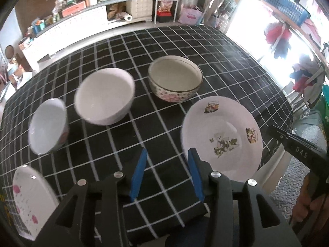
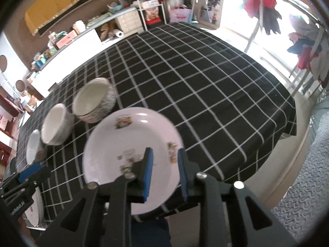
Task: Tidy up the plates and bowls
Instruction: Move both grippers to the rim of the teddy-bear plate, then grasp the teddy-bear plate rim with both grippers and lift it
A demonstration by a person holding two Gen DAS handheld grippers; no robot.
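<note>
Both grippers stand open and empty, the left gripper (image 1: 167,175) hovering over the black checked tablecloth (image 1: 164,47) beside the decorated plate (image 1: 222,142), the right gripper (image 2: 164,173) poised above that plate's near rim, with three bowls—floral (image 1: 175,80), white (image 1: 104,96), small (image 1: 48,125)—lined up leftward.

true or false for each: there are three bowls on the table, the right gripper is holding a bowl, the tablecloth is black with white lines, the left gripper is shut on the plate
Three bowls stand on the table: true, the floral bowl, the plain white bowl and a smaller bowl.
The right gripper holds a bowl: false, it is open over the decorated plate.
The tablecloth is black with white lines: true.
The left gripper is shut on the plate: false, it is open and empty.
</note>
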